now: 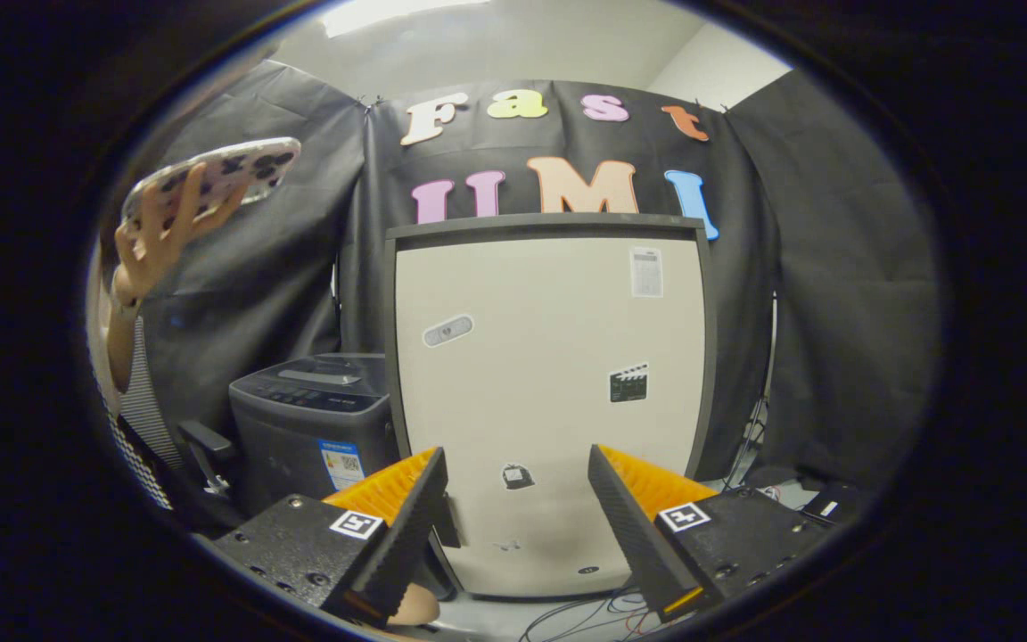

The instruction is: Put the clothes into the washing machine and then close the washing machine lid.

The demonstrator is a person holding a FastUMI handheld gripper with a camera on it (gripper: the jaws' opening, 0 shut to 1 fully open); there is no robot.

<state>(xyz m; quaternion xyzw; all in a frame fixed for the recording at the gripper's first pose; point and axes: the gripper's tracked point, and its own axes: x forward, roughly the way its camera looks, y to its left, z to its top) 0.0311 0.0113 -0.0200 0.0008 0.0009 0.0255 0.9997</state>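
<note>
Ahead, beyond your gripper (518, 499), whose fingers stand spread and empty, the washing machine lid (549, 357) stands raised; no clothes are in sight, so loading could be done or pending.

Spotted phone (215, 175) in a person's hand (157, 239) — cables (585, 615), perhaps, on floor.

A makeshift recording booth is standing in for a laundry room: black cloth (834, 294) is hanging as walls around a beige top-loading washing machine (549, 401). A grey appliance (308, 428) is sitting beside it, with cables (585, 615) trailing across the floor.
</note>
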